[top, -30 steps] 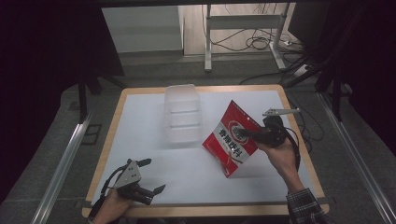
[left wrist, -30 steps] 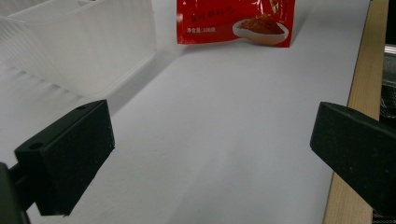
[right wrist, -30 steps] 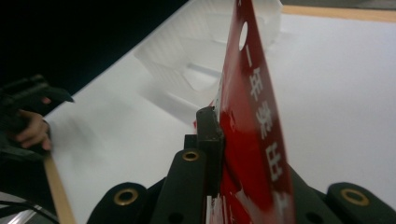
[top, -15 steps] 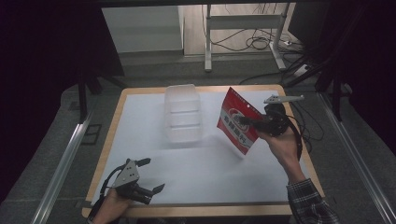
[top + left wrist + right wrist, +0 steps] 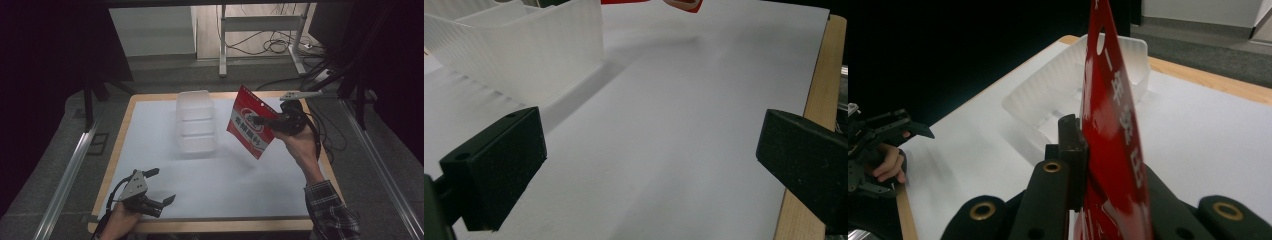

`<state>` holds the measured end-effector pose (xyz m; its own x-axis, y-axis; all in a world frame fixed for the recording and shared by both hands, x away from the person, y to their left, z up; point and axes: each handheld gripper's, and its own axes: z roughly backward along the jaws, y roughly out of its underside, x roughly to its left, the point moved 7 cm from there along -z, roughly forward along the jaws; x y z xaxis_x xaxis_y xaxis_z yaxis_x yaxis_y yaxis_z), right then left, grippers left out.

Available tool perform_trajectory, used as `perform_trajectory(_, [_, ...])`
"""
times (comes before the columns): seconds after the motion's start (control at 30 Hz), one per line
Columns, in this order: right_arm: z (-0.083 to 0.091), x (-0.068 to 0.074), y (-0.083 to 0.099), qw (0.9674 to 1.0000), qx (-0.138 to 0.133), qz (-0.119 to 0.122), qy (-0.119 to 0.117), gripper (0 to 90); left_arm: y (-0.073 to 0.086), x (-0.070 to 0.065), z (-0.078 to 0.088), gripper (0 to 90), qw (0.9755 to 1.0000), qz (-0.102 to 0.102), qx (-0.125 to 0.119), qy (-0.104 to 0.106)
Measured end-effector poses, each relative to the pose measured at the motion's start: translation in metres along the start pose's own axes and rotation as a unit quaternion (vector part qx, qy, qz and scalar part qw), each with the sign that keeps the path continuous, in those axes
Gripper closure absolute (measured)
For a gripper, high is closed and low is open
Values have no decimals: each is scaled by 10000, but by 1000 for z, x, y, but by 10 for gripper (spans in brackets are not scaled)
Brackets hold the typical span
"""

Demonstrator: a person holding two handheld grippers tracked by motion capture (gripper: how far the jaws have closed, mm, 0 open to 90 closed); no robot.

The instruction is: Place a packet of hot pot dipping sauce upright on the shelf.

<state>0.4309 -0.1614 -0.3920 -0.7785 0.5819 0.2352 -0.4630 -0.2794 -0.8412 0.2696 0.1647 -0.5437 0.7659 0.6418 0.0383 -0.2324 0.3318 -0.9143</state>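
Right gripper (image 5: 270,121) clamps a red snack pouch (image 5: 251,128) upright in the air, just right of the clear plastic bin (image 5: 196,125). Left gripper (image 5: 159,186), jaws wide & empty, sits at the table's near edge.

Red packet (image 5: 251,126) with white lettering, translucent white ribbed container (image 5: 196,120), white tabletop (image 5: 225,175) with tan wooden edge, black claws.

Your red packet (image 5: 651,2) cut by top edge in left tool view. Print on packet too small to read. Right tool's far jaw hidden behind packet.
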Motion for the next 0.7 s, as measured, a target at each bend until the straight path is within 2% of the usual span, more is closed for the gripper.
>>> perform_trajectory(0.23, [-5,2,-15,9998,-12,85,-159,876,-1,3,2,0,9999,123,-16,-34])
perform_trajectory(0.47, [-13,10,-31,9991,2,191,-386,876,0,2,1,0,9999,147,38,-10])
perform_trajectory(0.7, [-23,19,-40,9980,64,280,-554,875,1,3,1,0,9998,200,35,1])
